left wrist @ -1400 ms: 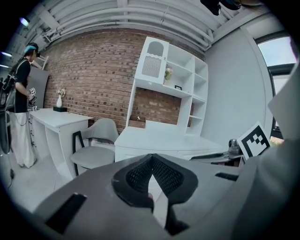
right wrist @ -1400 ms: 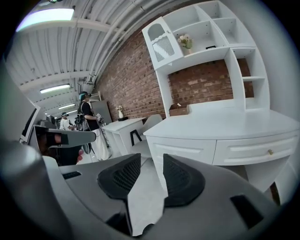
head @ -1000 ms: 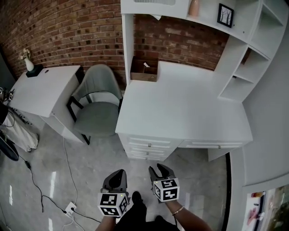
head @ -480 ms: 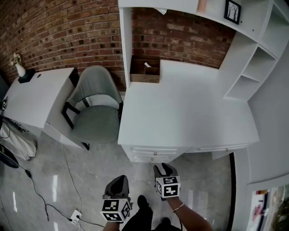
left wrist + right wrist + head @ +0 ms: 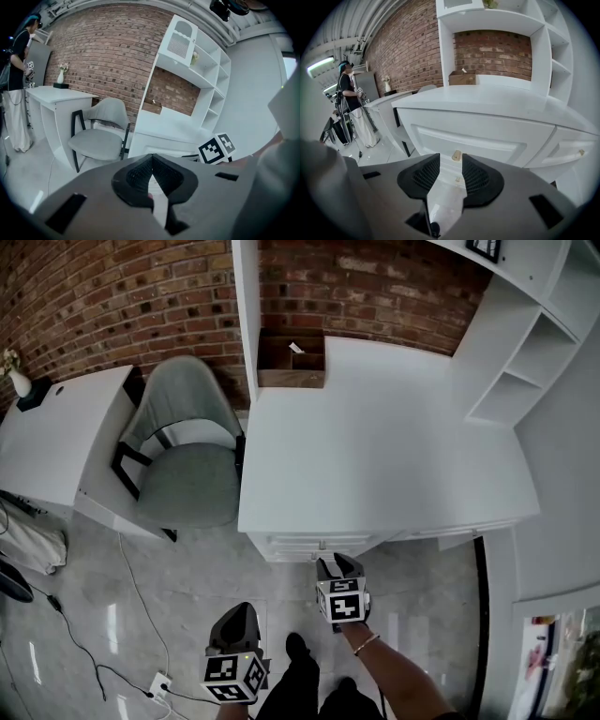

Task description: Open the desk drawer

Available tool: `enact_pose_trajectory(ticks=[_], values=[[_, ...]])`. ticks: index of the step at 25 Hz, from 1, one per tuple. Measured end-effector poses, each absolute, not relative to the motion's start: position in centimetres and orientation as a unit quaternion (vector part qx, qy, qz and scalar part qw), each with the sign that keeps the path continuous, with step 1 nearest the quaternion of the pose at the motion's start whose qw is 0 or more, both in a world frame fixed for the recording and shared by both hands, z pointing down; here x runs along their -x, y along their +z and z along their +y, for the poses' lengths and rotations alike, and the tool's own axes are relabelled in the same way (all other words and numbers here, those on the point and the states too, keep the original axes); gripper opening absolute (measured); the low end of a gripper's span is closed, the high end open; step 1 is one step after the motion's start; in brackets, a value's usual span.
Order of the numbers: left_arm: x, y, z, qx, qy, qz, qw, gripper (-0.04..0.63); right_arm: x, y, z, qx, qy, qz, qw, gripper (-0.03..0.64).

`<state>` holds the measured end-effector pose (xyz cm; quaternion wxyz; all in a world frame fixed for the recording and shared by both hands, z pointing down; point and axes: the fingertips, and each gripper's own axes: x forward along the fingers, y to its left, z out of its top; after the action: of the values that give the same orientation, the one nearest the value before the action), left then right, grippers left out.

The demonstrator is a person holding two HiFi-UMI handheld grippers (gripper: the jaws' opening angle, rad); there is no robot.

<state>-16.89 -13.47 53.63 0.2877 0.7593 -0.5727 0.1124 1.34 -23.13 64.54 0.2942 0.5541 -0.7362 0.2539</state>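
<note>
Though part-hidden, knob point(image 5: 456, 156) at right tongs point(image 5: 451, 160)

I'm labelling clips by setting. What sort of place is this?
Probably a home office or study: a white desk with shelves above, a grey chair beside it, and a brick wall behind.
</note>
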Motion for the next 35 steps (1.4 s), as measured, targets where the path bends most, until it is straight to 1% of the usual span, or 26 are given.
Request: enact_pose_trajectory(ticks=[5,16,21,23,26,35], values=[[17.8,54.3,-13.4,-0.754,0.12,-0.577,0.291,0.009,-0.9,66.0,-24.4,-0.563,0.269,-0.722,0.3,0.143],[18.1,55.0,-14.6,-0.745,0.119,-0.586,0.295,0.009,-1.2,70.0,-26.8,-0.565,0.278,-0.7,0.336,0.143],[17.8,55.4,-14.9,-0.743,0.119,-0.587,0.298,0.009,-0.9,70.6,-27.6,-0.557,0.291,-0.695,0.347,0.124],[17.7,55.6,-15.0,-0.743,0.12,-0.587,0.299,0.009,-0.9,70.6,-27.7,-0.555,0.288,-0.696,0.354,0.1],[17.5,55.7,-15.0,-0.743,0.12,-0.587,0.3,0.009,-0.7,70.9,-27.5,-0.549,0.285,-0.698,0.361,0.089],[17.4,55.7,-14.8,-0.742,0.116,-0.588,0.301,0.009,-0.7,71.0,-27.5,-0.551,0.278,-0.696,0.367,0.083]])
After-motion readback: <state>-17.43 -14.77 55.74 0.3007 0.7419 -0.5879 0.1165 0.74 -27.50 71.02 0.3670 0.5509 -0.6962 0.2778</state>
